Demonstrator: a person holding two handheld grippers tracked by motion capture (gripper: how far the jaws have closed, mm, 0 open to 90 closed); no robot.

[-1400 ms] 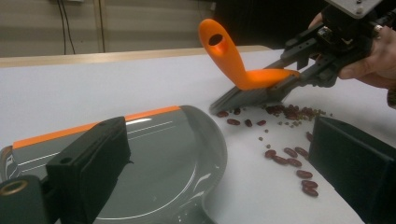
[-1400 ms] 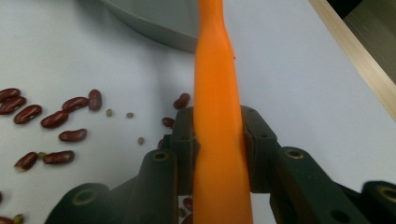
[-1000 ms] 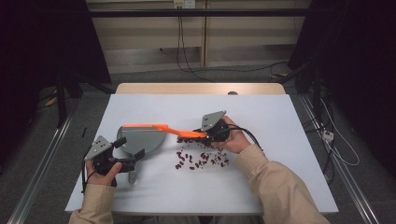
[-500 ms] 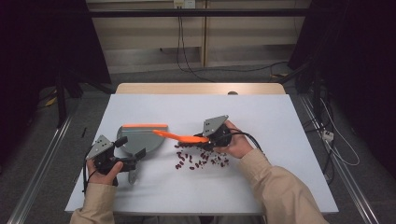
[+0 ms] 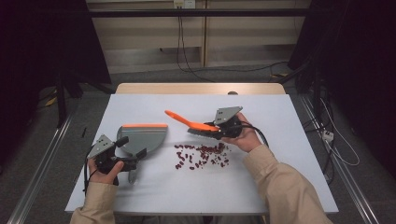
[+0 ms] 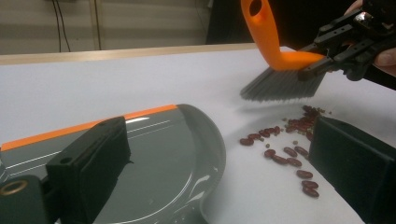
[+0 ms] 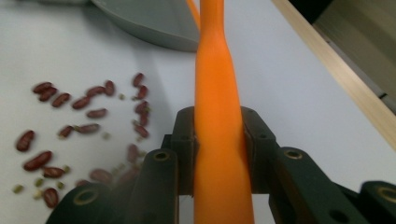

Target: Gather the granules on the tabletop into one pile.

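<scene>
Above the beans (image 5: 201,155) on the counter (image 5: 280,186), the right gripper (image 5: 219,131) clamps the brush (image 5: 189,123); the left gripper (image 5: 132,162) grips the dustpan (image 5: 142,136). Sweep low toward the pan's lip, keeping it flat.

Dustpan (image 6: 177,154): glossy grey plastic w/ orange edge. Brush (image 6: 275,46): smooth orange plastic handle, matt dark bristles. Beans (image 5: 201,155): shiny dark red. Table (image 5: 280,186): matt white, wood rim.

Right gripper (image 5: 211,129) clamped shut and raised, left gripper (image 5: 133,161) low
</scene>
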